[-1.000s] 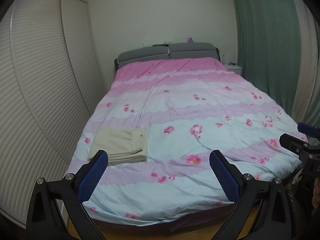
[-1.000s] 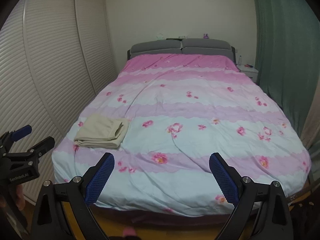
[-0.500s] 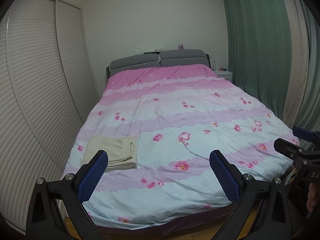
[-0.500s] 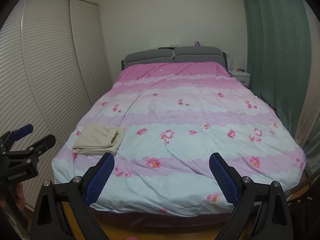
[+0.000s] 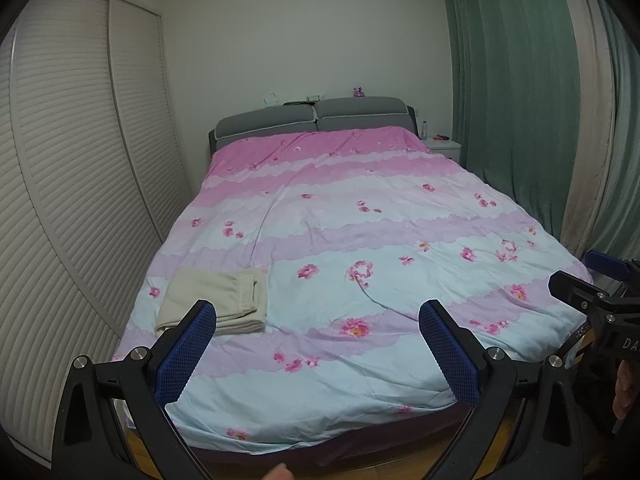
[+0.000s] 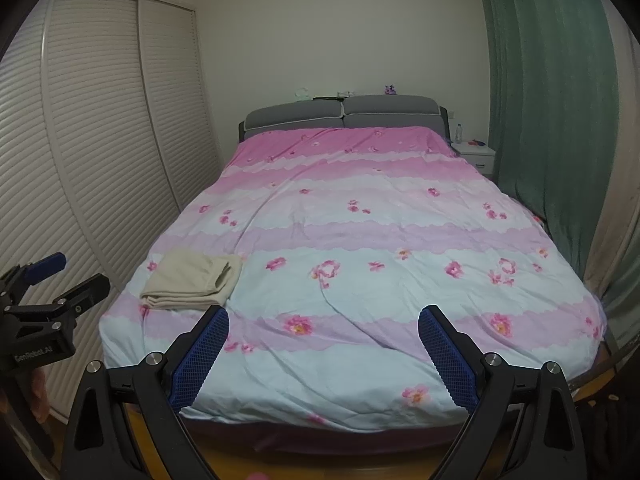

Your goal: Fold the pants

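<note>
A bedroom seen from the foot of a bed, through two forward-looking cameras. On the far left stands a white louvered sliding wardrobe [image 5: 80, 184] running along the bed's left side. In the right wrist view, the left gripper [image 6: 60, 276] shows at the left edge, held in the air beside the wardrobe; its jaws are spread and hold nothing. Next comes the bed [image 5: 360, 240], covered by a quilt banded in pink, lilac and pale blue with pink flowers. The cream pants [image 5: 216, 300] lie folded into a neat rectangular stack on the near left part of the quilt, close to the left edge, apart from both grippers. A grey padded headboard [image 5: 312, 120] stands against the far wall. To the right of the headboard is a white bedside table [image 6: 476, 152] with a small bottle on it. Green curtains [image 5: 520, 100] hang down the right side. The right gripper [image 5: 588, 276] shows at the right edge of the left wrist view, off the bed's near right corner; its jaws are also spread and empty. Blue textured pads line the fingers [image 6: 204, 352].
</note>
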`<state>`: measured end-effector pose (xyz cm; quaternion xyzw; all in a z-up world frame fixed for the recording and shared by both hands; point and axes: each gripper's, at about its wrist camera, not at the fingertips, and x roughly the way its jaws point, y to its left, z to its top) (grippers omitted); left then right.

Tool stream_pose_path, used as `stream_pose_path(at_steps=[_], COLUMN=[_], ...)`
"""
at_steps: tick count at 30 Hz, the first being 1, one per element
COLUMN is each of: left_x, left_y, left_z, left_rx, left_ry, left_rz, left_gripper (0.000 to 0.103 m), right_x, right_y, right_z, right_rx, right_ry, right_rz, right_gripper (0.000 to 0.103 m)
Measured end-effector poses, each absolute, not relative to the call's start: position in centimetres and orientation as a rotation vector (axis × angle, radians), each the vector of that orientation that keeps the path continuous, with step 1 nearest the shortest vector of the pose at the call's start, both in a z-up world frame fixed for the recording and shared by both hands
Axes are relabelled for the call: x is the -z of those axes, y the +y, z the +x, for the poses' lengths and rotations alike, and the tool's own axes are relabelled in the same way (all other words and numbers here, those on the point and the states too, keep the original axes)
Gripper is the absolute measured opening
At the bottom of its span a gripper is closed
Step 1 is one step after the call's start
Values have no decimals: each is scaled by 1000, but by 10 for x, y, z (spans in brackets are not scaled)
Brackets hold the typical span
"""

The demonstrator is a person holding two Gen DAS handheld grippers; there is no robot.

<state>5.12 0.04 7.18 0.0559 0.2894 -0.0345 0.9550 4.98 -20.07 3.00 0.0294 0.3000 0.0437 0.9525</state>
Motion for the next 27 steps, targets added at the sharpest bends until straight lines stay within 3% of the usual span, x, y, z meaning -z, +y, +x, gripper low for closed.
stream_pose_path(at_steps=[27], left_x=[-69], left_y=[4], left_z=[52], left_rx=[112], left_ry=[563], left_rz=[94], left_gripper=[103], right_x=[-30], right_y=[-203], right_z=[48], right_rx=[-67], right_ry=[614], right_rz=[45], right_gripper=[96])
